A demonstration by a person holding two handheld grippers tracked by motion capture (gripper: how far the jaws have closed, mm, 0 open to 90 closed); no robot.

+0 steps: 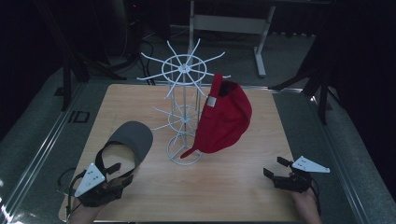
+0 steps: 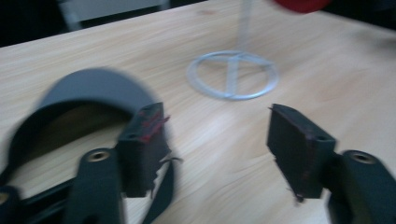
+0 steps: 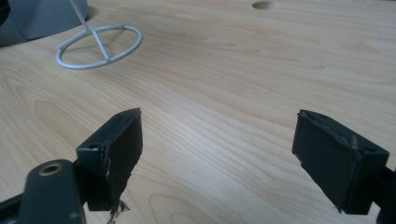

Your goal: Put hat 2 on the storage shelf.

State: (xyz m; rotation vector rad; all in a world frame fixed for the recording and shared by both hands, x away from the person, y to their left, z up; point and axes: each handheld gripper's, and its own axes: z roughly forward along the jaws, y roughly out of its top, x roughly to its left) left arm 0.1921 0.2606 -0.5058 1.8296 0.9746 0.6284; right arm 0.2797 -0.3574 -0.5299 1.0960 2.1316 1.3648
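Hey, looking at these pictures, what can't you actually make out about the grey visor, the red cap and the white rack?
- Grey visor: left gripper view, blurred; strap partly behind a jaw.
- Red cap: left gripper view, cut off by the top edge.
- Hook holding the cap on the white rack: high view, hidden by the cap.
- Rack's lower arms: high view, too thin.

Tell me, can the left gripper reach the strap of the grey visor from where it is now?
Probably yes. The left gripper is open right beside the grey visor, whose strap lies by one of its fingers, with nothing in the way.
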